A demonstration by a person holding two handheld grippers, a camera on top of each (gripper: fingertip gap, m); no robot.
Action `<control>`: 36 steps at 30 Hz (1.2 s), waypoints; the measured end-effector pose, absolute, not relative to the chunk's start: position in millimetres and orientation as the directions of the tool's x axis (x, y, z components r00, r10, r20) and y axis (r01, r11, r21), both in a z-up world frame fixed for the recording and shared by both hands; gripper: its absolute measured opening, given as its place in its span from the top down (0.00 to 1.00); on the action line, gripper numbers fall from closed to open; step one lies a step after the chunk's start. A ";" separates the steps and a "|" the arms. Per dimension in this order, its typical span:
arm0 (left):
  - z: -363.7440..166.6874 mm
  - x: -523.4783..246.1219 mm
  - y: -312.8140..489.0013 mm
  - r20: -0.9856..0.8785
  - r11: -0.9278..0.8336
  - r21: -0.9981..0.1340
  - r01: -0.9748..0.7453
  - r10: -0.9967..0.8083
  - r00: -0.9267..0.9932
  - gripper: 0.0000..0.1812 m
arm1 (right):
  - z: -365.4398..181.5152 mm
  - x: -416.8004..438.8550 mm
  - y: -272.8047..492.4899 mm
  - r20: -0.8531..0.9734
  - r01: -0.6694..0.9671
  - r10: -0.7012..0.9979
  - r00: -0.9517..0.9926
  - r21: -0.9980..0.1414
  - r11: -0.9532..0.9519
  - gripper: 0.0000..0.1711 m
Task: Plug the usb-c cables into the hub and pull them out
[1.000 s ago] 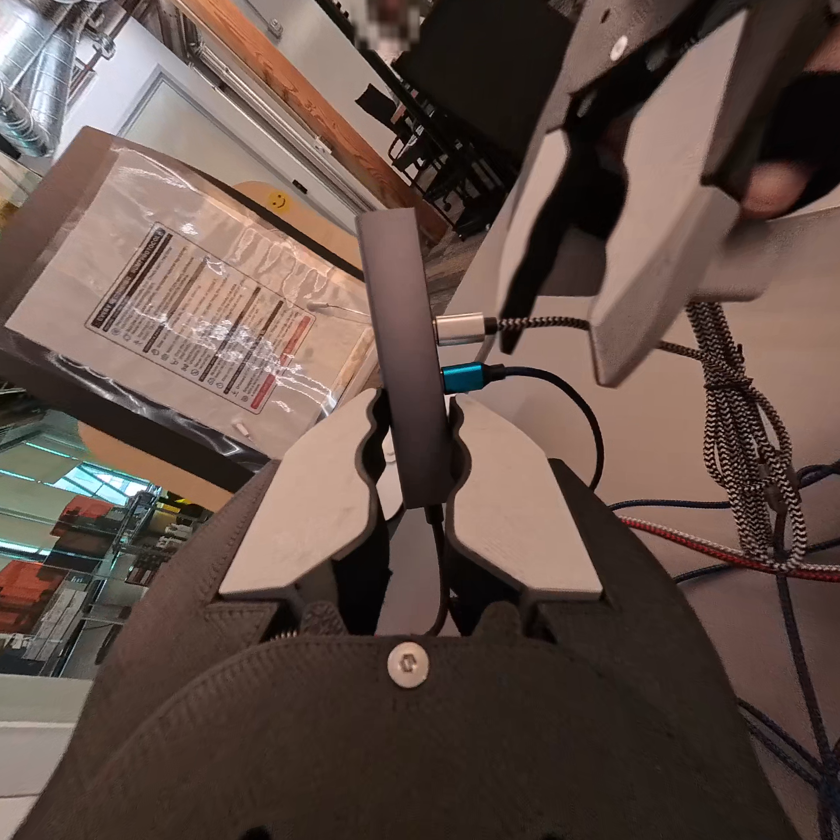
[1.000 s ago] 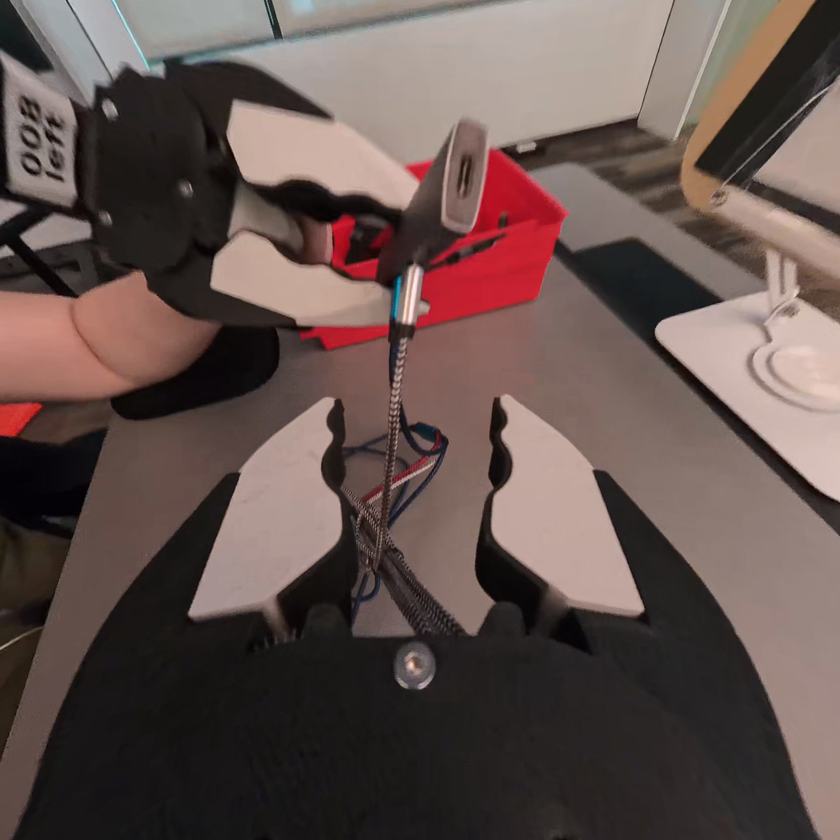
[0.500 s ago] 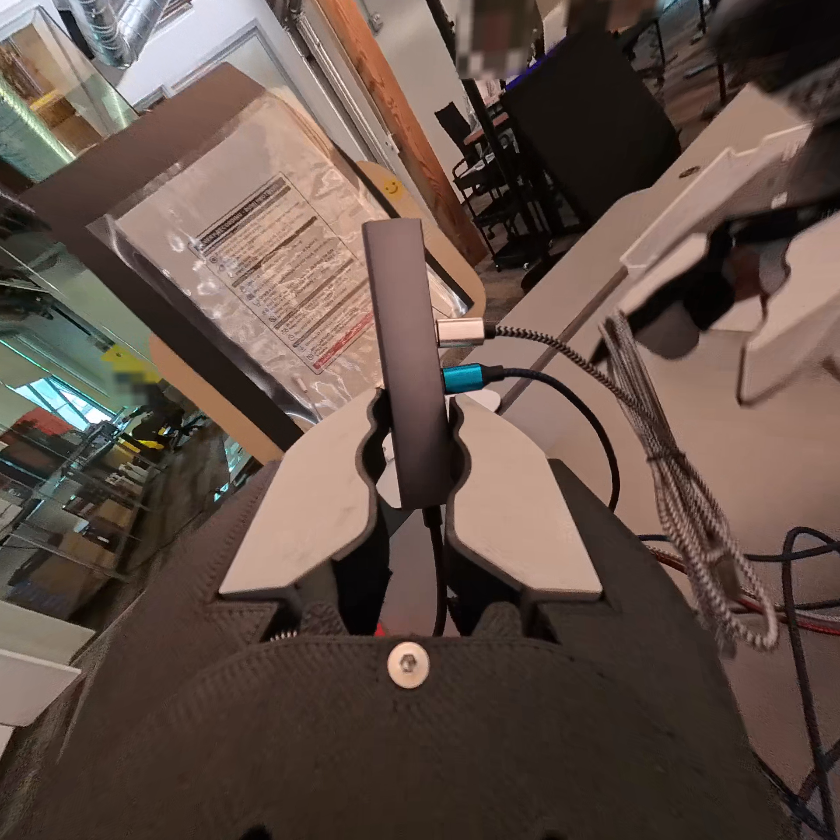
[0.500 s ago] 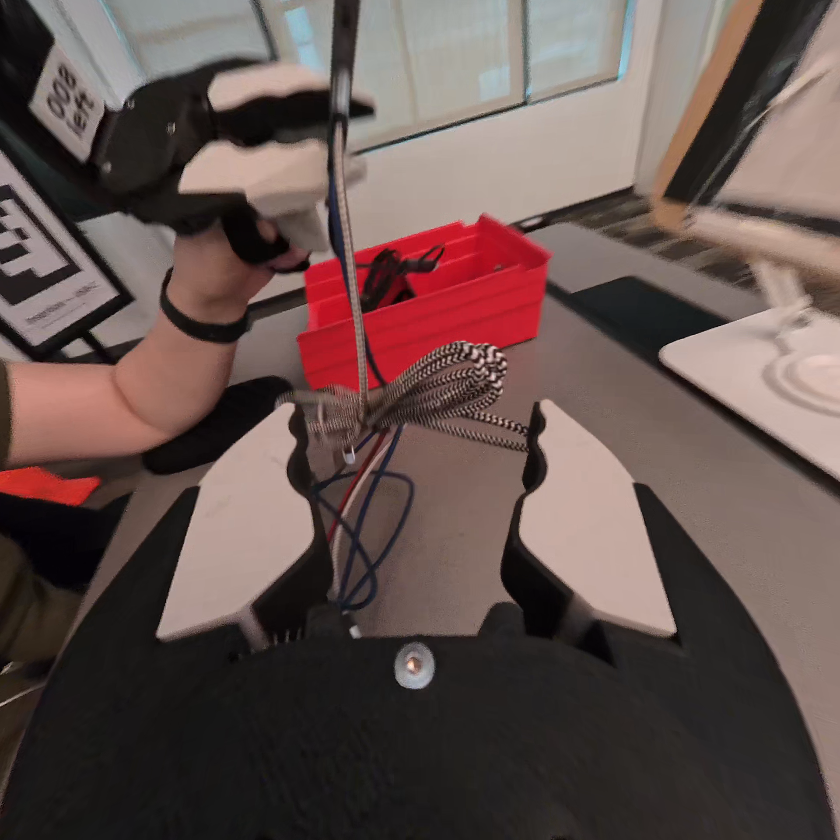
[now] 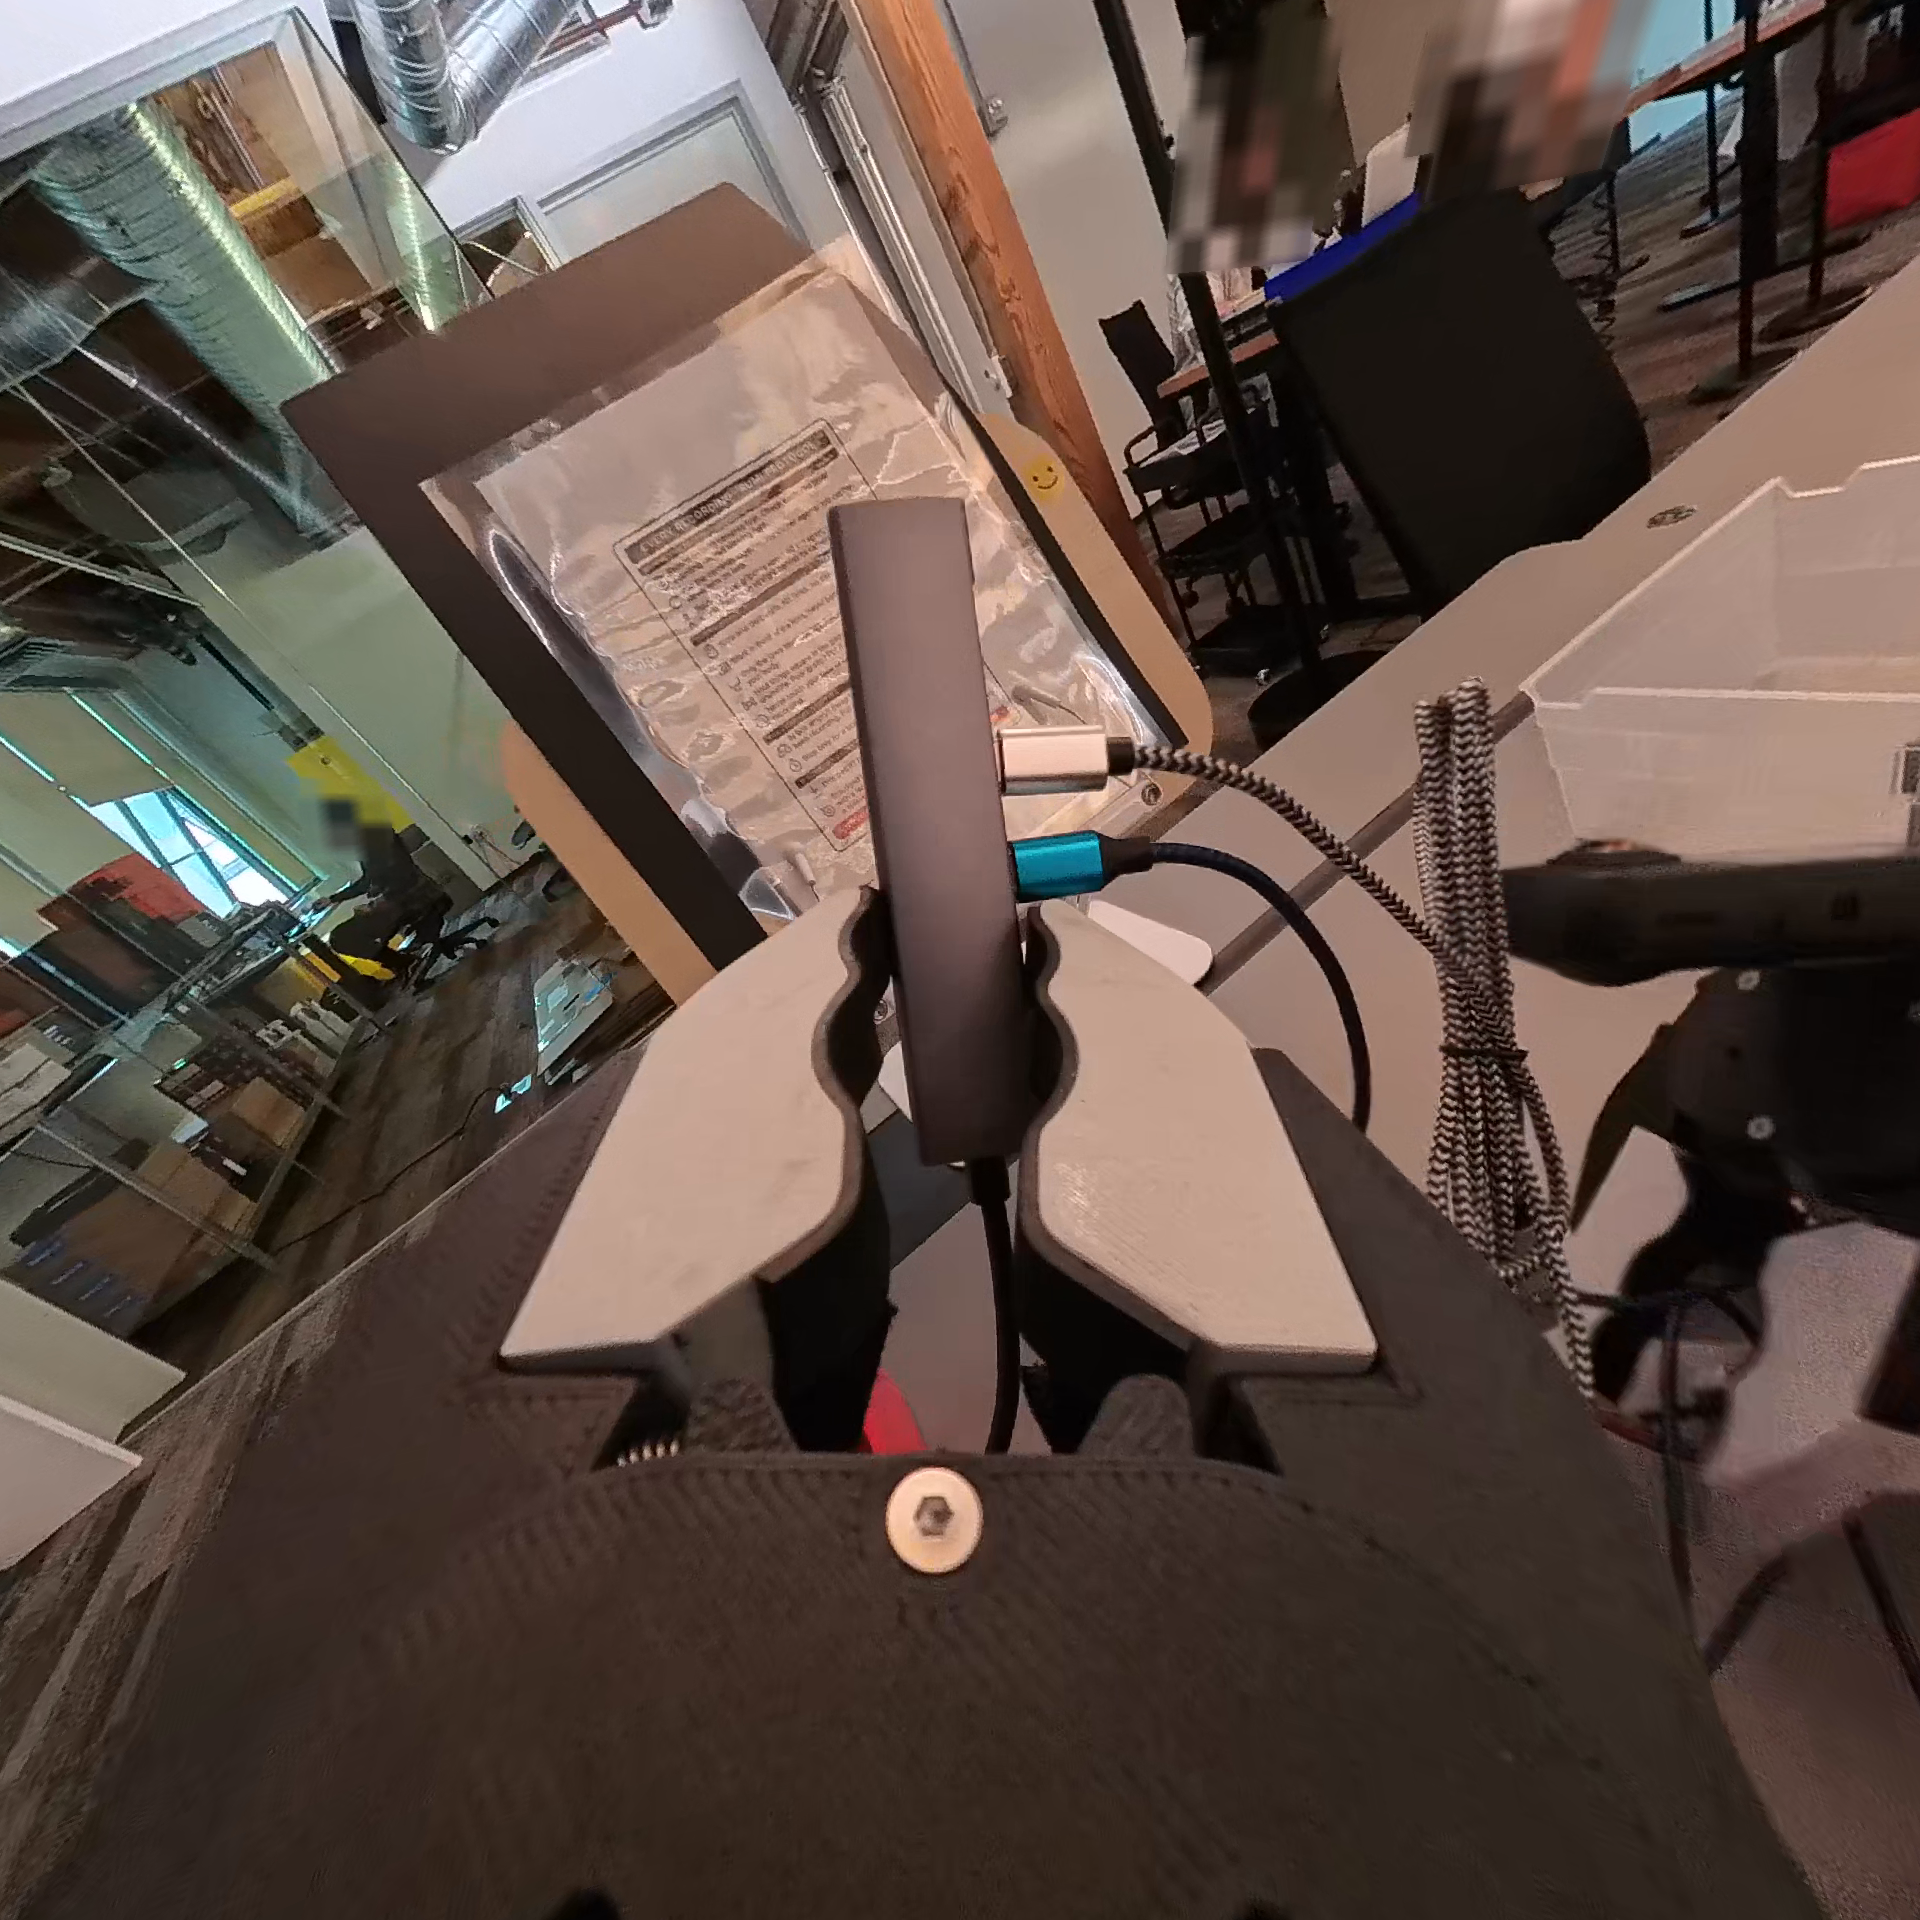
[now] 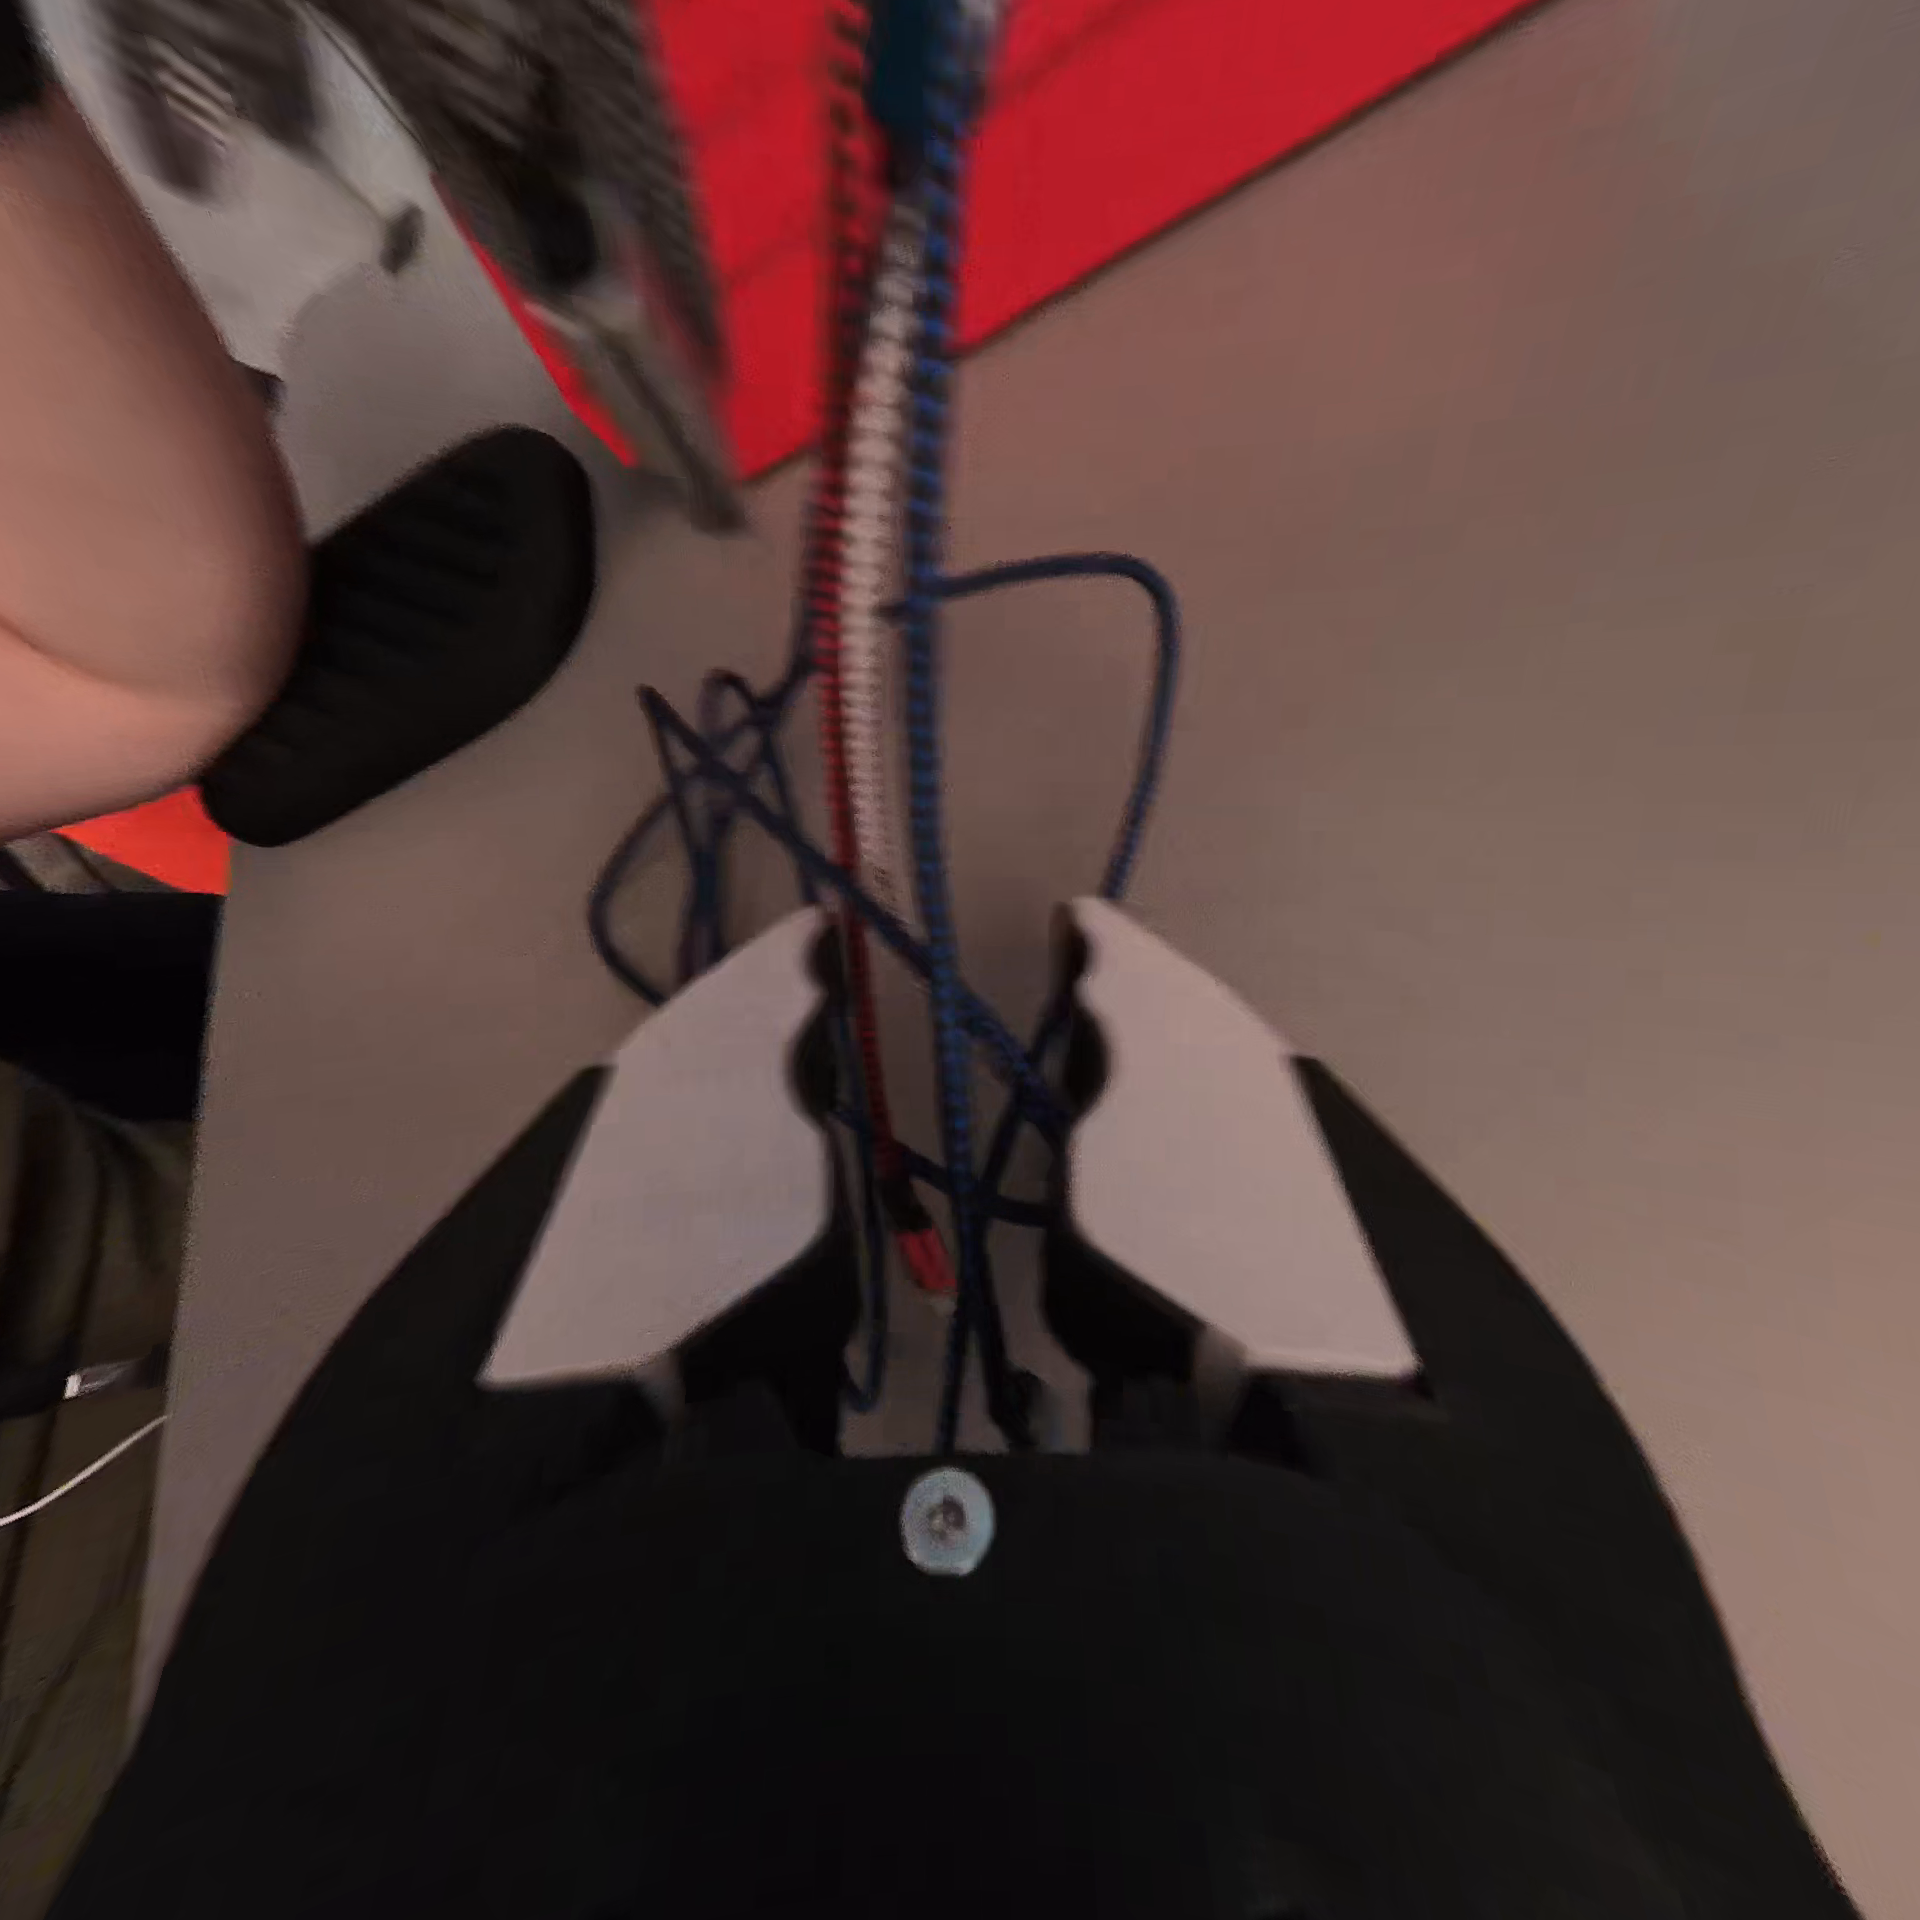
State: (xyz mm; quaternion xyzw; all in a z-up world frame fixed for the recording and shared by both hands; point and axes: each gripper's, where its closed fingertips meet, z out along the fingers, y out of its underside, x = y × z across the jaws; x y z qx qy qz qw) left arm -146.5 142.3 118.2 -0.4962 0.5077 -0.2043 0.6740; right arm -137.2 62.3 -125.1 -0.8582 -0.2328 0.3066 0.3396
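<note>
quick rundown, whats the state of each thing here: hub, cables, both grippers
hub: upright, clamped in the left gripper
silver plug: seated in the hub
blue plug: seated in the hub, below the silver one
red cable: loose on the table
right gripper: open, over the loose cables, holding nothing

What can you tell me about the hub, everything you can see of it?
The hub is a slim, dark grey, matte bar, metal by the look, standing nearly upright. The left tongs are shut on its lower part. Two plugs sit in its right edge: a silver plug with a black-and-white braided cable above, a blue plug with a dark blue cable below. A thin black lead leaves its bottom end. Its other ports are hidden.
</note>
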 end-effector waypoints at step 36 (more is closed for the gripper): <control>163.3 -114.3 28.4 0.066 -0.078 -0.985 0.154 -0.994 -0.084 0.87 | 159.1 92.5 -27.3 0.329 0.324 0.110 0.938 -0.944 0.058 0.98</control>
